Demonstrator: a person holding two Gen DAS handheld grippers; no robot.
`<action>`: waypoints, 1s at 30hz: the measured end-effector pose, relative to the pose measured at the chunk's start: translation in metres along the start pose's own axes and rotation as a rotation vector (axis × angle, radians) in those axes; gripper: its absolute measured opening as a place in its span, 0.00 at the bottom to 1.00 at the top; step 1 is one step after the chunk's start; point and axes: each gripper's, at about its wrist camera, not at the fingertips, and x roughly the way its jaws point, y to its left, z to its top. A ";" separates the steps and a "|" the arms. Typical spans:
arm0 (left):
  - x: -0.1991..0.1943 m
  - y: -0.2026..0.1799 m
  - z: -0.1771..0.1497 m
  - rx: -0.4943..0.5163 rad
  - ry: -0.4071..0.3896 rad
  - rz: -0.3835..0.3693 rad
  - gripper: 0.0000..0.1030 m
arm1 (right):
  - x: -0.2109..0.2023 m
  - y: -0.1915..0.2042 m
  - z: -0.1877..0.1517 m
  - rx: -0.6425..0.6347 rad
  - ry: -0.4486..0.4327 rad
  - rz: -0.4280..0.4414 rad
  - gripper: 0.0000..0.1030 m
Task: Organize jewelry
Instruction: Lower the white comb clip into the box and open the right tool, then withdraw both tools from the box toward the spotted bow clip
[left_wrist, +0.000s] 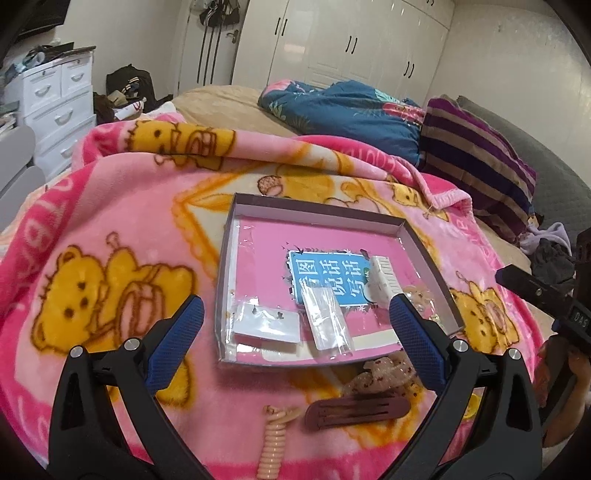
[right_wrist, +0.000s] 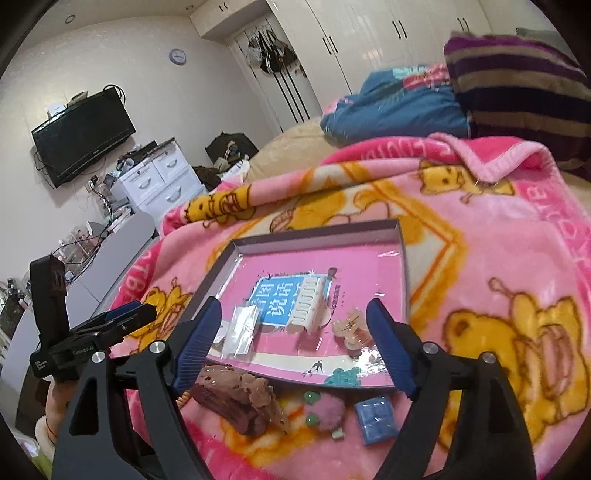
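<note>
You held both grippers, left gripper (left_wrist: 295, 325) and right gripper (right_wrist: 295, 338), wide open and empty above the shallow pink cardboard box (left_wrist: 424, 240). The brown plastic hair clip (left_wrist: 356, 409) lay outside on the bed; the fuzzy pink bear blanket (left_wrist: 110, 221) could snag your grab.

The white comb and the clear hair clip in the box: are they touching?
Apart. The right wrist view shows the white comb and the clear hair clip separated by a strip of bare pink box floor.

Left tongs (left_wrist: 295, 325) spread wide and empty, right tongs (right_wrist: 295, 328) likewise parted, empty, both angled downward
</note>
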 end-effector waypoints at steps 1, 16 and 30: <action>-0.003 0.000 0.000 -0.003 -0.004 -0.001 0.91 | -0.005 0.000 0.000 -0.001 -0.008 0.004 0.78; -0.040 -0.002 -0.012 -0.009 -0.033 0.000 0.91 | -0.039 -0.001 -0.013 0.009 -0.027 0.005 0.83; -0.054 -0.017 -0.026 0.019 -0.021 -0.001 0.91 | -0.059 0.003 -0.035 -0.014 -0.005 -0.010 0.83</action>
